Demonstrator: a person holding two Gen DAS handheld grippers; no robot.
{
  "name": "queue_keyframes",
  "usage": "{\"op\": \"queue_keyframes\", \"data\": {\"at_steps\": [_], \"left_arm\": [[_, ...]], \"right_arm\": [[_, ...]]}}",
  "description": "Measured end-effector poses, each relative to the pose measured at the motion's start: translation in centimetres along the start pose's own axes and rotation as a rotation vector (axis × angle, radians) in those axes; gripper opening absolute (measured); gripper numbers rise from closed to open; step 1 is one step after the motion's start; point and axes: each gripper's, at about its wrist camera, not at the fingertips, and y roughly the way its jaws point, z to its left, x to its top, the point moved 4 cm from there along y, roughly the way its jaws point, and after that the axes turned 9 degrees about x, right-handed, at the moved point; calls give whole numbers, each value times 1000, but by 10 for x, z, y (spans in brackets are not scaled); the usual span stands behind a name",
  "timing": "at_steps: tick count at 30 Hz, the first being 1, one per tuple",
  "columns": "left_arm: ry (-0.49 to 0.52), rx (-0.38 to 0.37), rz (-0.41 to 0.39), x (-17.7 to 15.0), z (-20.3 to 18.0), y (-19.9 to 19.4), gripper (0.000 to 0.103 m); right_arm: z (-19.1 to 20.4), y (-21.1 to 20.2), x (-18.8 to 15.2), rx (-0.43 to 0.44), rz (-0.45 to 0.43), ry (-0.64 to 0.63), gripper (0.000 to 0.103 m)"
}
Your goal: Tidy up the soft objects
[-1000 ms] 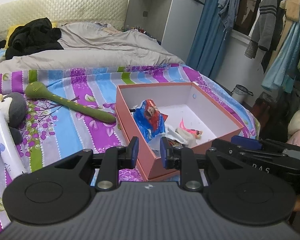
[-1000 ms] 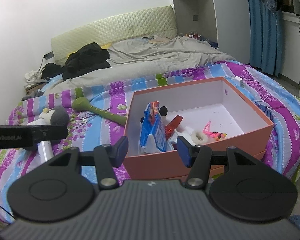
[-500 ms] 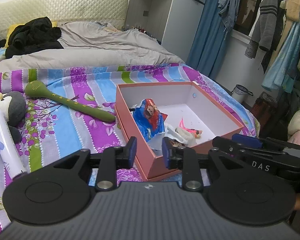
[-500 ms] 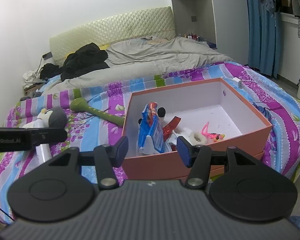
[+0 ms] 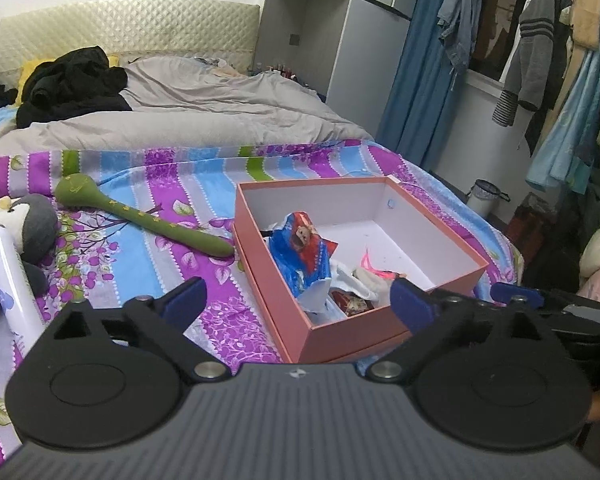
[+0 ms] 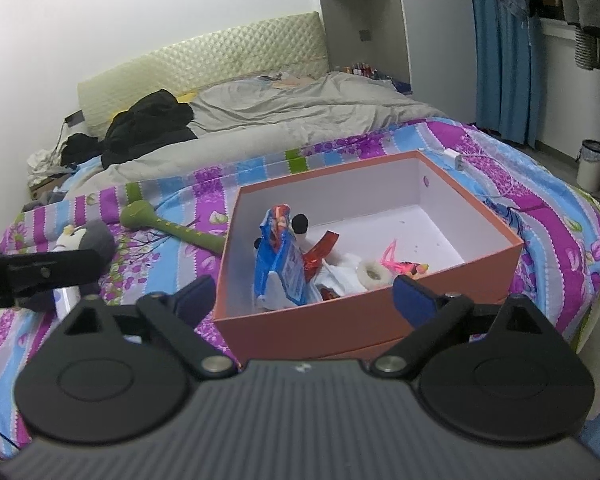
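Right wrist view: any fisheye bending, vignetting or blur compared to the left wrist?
Right wrist view: dark vignette in the corners, headboard and cabinet edges bowed, box sharp, far bedding a bit soft. Left wrist view: same barrel bend on the cabinet, hanging clothes dim against the window, striped sheet evenly lit, no glare.

An open-topped salmon-pink cardboard box (image 5: 384, 332) sits on the striped purple-and-blue bedspread (image 5: 148, 256). Crumpled blue and red wrappers (image 6: 280, 268) crowd its near-left corner; the far right half looks clear. A long green plush stick (image 5: 156, 224) lies just left.
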Motion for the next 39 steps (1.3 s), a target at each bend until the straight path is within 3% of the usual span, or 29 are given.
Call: {"op": "queue_keyframes", "data": {"at_steps": [15, 39], "left_arm": [[19, 49, 17, 0, -5, 0, 103], [-1, 43, 27, 0, -4, 0, 103]], "right_arm": [[-4, -3, -1, -15, -5, 8, 97], [-4, -5, -3, -10, -6, 9, 97]]}}
